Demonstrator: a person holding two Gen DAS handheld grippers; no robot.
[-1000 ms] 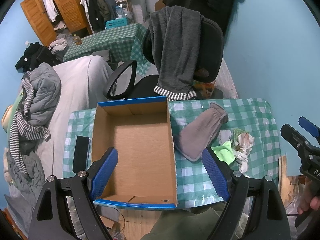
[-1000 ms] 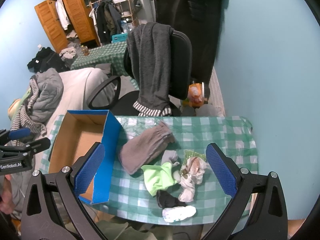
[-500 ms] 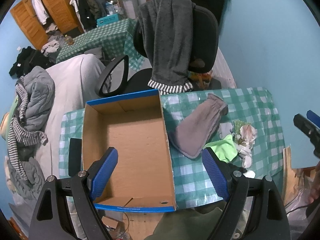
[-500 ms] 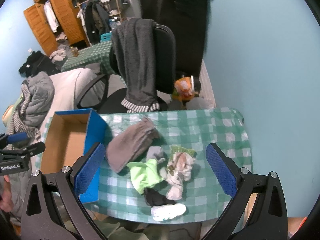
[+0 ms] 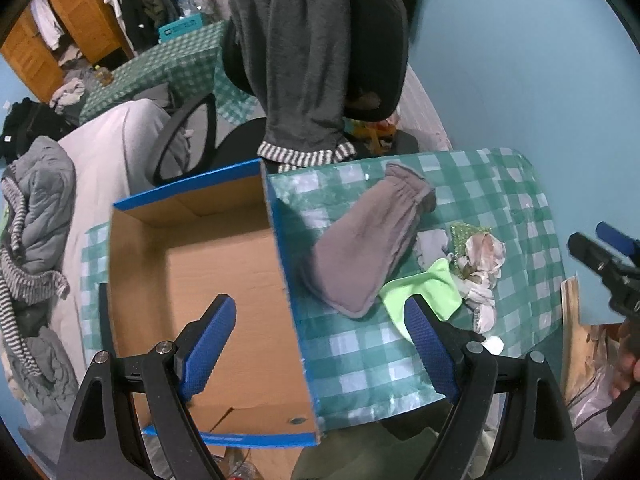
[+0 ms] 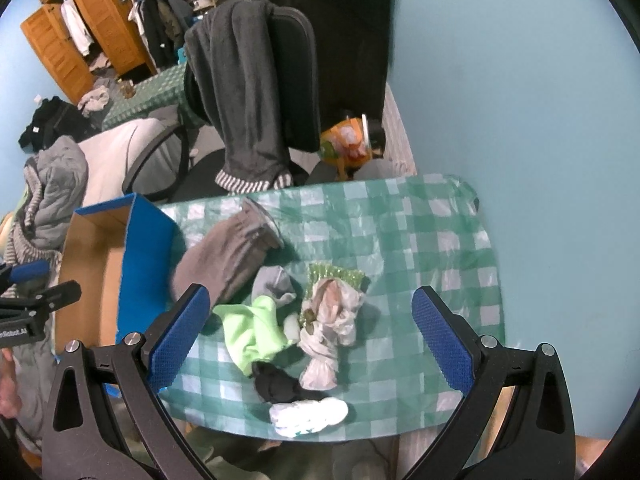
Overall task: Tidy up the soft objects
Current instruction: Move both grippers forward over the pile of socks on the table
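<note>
An empty cardboard box point(image 5: 208, 280) with blue outer walls stands at the left of a green checked table point(image 5: 492, 192). Right of it lies a grey-brown folded cloth point(image 5: 368, 248), then a lime-green cloth point(image 5: 428, 288) and a pale patterned bundle point(image 5: 484, 252). In the right wrist view the same pile shows: grey-brown cloth point(image 6: 228, 256), small grey sock point(image 6: 276, 284), lime-green cloth point(image 6: 252, 332), patterned bundle point(image 6: 332, 320), black sock point(image 6: 276, 384), white sock point(image 6: 308, 416). My left gripper point(image 5: 320, 344) is open above the box's right wall. My right gripper point(image 6: 312, 332) hangs open over the pile.
An office chair point(image 6: 288, 80) draped with a dark grey garment stands behind the table. A blue wall point(image 6: 520, 100) borders the table's right side. A bed with grey clothing point(image 5: 36, 208) lies left. The box point(image 6: 96, 264) occupies the table's left part.
Both grippers have drifted left relative to the table and slightly nearer. The box and cloths appear shifted right and larger in the left view. Nothing was grasped.
</note>
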